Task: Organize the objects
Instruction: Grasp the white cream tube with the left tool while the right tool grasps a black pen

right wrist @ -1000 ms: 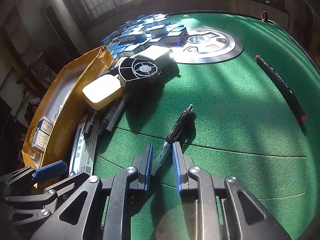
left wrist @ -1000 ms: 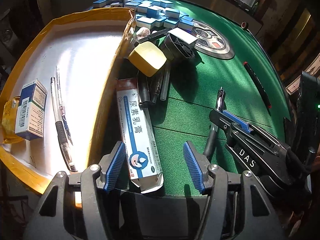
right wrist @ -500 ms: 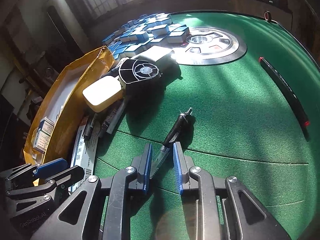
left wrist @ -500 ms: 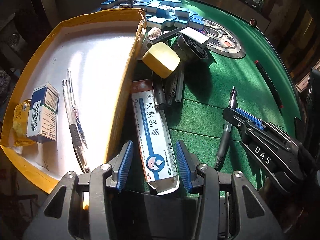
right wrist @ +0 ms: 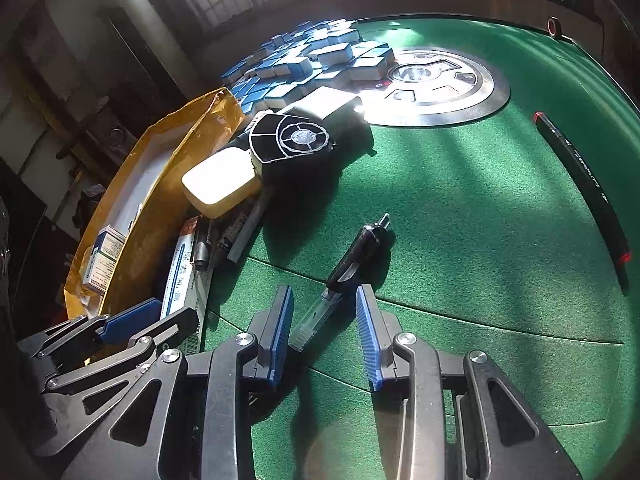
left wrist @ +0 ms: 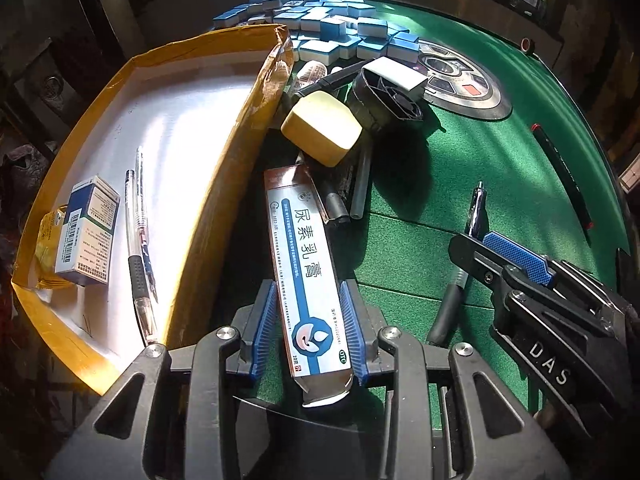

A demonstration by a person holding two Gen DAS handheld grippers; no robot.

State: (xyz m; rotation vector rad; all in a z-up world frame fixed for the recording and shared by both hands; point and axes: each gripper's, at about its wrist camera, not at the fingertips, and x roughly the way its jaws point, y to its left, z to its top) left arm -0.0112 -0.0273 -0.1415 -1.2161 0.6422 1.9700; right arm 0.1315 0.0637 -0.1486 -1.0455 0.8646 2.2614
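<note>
A long white-and-blue ointment box lies on the green felt beside the yellow cardboard tray. My left gripper straddles its near end, jaws closing. The right pad is at the box's edge and a thin dark gap shows at the left pad. A black and clear pen lies on the felt between the pads of my right gripper. Those jaws are opening and neither pad touches the pen. In the tray lie a blue-white medicine box, two pens and a yellow packet.
A cream block, a black fan-like part and dark markers are piled past the ointment box. Several blue mahjong tiles lie at the back. The table's centre disc and a black red-tipped marker are on the right.
My left jaws have narrowed around the ointment box and that view has tipped forward a little. My right jaws have spread away from the pen, which rests on the felt.
</note>
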